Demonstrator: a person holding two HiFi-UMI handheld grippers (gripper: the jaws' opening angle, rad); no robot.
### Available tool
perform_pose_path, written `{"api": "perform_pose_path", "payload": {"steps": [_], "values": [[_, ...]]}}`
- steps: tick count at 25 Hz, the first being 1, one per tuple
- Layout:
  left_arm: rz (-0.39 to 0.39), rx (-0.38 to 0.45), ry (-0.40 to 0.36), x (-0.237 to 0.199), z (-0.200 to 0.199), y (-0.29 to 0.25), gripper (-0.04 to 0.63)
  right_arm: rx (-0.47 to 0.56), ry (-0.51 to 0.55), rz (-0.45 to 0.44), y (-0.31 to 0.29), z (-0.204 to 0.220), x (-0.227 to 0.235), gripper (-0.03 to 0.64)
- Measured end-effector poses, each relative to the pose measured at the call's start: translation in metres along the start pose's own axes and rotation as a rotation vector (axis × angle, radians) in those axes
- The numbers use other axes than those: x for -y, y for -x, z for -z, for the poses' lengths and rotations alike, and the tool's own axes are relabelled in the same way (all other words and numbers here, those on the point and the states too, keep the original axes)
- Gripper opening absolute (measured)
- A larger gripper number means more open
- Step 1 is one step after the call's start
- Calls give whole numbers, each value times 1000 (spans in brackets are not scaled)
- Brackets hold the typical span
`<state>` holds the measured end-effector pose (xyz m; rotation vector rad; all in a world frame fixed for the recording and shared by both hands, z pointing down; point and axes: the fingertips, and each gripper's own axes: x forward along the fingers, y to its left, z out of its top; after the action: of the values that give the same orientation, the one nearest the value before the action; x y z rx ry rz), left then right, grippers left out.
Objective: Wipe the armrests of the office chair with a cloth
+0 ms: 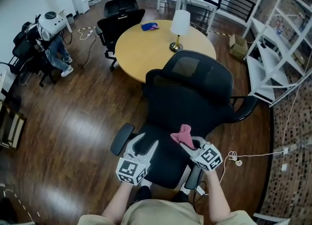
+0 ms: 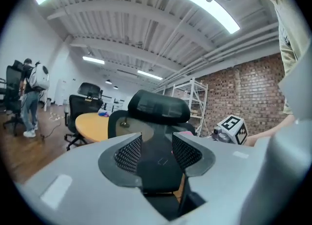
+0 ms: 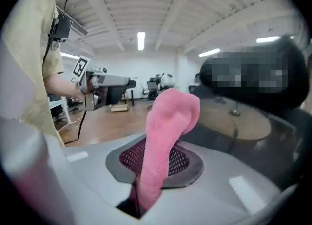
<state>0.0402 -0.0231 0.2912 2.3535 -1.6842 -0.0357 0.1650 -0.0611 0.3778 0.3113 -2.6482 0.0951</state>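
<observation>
Inspection findings, head view and both gripper views.

1. The left hand-held gripper was held over the seat of the office chair. Its jaws stood apart with nothing between them; only the chair back showed through the gap.
2. The right hand-held gripper had its jaws closed on a pink cloth. The free end of the cloth stood up above the jaws, over the seat.
3. The cloth touched neither armrest. The armrest at the view's left lay just beside the left hand-held gripper. The armrest at the view's right lay well apart from the cloth.
4. Behind the chair stood a round counter bearing a lamp and a blue cloth.
</observation>
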Motion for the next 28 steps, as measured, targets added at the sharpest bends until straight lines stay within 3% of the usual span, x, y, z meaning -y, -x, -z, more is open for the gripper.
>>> {"api": "perform_pose_path", "payload": {"steps": [5,9,12,16,20,24,28], "values": [[79,99,-74,60,-79,5,178,232,-59,337,100,-65,4,66],[126,190,-93,101,-106,1,195,363,-94,580,179,-79,3,66],[128,218,-83,121,-117,-6,218,441,-148,708,214,-79,3,66],[164,204,-70,145,-106,-10,241,463,-210,721,226,-66,-11,66],[222,176,-97,162,-98,-9,232,445,-185,699,226,-66,-23,67],[208,199,-49,157,-101,1,233,434,-187,698,226,-67,-30,67],[188,194,-59,135,-95,16,235,421,-183,688,210,-70,-41,67]]}}
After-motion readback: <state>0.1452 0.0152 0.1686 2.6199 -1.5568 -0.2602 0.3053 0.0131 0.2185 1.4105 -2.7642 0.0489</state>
